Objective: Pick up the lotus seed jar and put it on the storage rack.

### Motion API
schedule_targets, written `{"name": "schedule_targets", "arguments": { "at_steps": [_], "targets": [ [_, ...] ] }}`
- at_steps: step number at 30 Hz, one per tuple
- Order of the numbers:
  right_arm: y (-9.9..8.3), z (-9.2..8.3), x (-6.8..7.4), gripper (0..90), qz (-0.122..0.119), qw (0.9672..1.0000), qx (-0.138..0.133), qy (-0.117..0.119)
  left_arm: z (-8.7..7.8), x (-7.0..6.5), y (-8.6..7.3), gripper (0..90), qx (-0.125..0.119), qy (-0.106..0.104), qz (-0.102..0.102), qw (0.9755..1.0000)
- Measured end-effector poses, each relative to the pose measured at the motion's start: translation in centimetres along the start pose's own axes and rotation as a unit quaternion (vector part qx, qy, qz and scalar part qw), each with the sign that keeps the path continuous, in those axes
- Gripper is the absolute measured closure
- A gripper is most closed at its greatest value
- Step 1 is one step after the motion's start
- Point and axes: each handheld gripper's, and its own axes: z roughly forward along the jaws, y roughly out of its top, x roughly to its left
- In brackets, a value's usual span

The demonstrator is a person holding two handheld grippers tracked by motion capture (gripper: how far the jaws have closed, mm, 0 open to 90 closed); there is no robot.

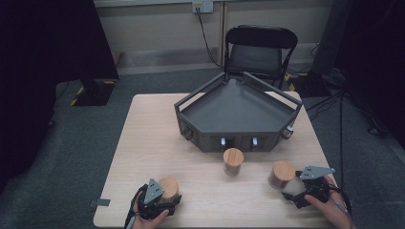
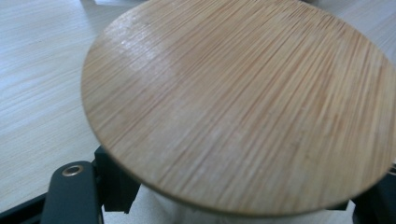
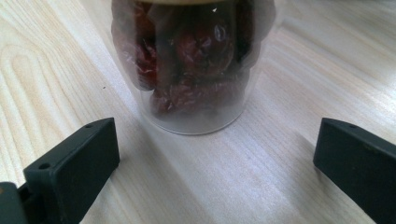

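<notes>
Jars stand on the wooden table (image 1: 153, 129) — the left gripper (image 1: 160, 202) clamps one bamboo-lidded jar (image 2: 243, 102) at the near edge, while the right gripper (image 3: 215, 154) gapes wide before the jar of dried fruit (image 3: 191, 65).

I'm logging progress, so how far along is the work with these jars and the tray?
Nothing looks done: the grey tray holds no jar. In hand: the left gripper is shut on the left jar, below its bamboo lid. The right gripper stands open before the jar of red fruit. The middle jar stands untouched.
</notes>
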Motion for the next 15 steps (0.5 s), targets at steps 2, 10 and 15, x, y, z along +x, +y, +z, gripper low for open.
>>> {"name": "schedule_targets", "arguments": {
  "at_steps": [2,10,15],
  "targets": [
    [0.0,0.0,0.0,0.0,0.0,1.0,0.0,0.0,-0.09,0.12,-0.09,25.8,-0.005,-0.002,-0.005,1.0],
    [0.0,0.0,0.0,0.0,0.0,1.0,0.0,0.0,-0.33,0.39,0.34,25.8,-0.006,-0.002,-0.002,1.0],
    [0.0,0.0,0.0,0.0,0.0,1.0,0.0,0.0,-0.47,0.5,0.78,25.8,-0.001,-0.002,0.0,1.0]
  ]
}}
